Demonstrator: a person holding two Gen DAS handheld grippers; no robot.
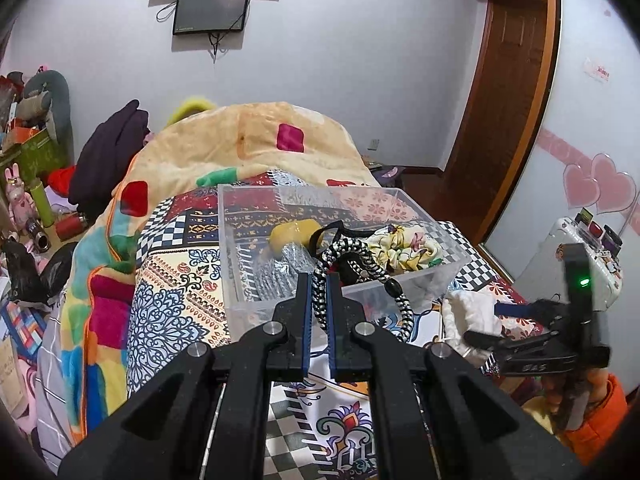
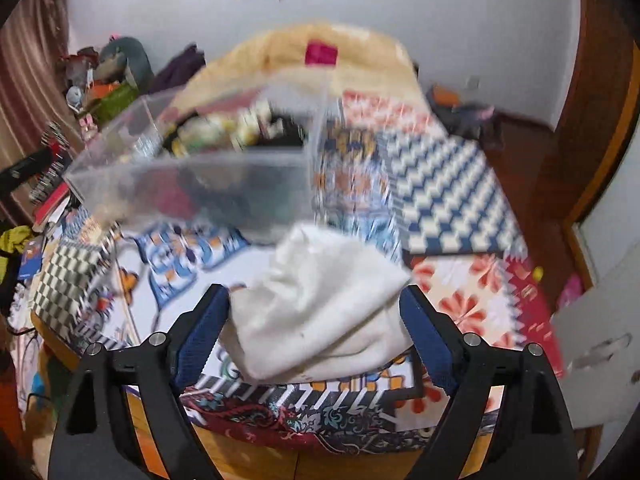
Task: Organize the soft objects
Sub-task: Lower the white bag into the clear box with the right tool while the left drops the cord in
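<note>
One clear plastic box [image 1: 404, 280] is sitting on the patchwork bedspread [image 1: 180, 280] of the bed, at about twelve o'clock from the left gripper [image 1: 319, 280]. Inside it four soft things are lying: one yellow lump [image 1: 292, 232] toward ten o'clock, one floral scrunchie [image 1: 404, 246] toward two o'clock, one silvery crinkled piece [image 1: 276, 276] at the near left, and one black band [image 1: 340, 228] looping across the middle. The left gripper's jaws are pressed together and pinching one black-and-white braided cord [image 1: 320, 292], which is running up over the near wall of the box and also hanging down at five o'clock of the jaws, outside the box.

One white cloth [image 2: 316, 300] is lying bunched on the bedspread just in front of the box, at its near right corner. The right gripper [image 2: 314, 320] is pointing down at it with jaws spread wide, one blue pad [image 2: 200, 328] at nine o'clock of the cloth and the other at three o'clock; the cloth is filling the gap, though the blur is making it hard to tell whether the pads are touching it. In the left wrist view the same gripper is showing at four o'clock, held by a hand in an orange sleeve [image 1: 596, 424].

One orange blanket [image 1: 256, 140] is heaped at twelve o'clock beyond the box
</note>
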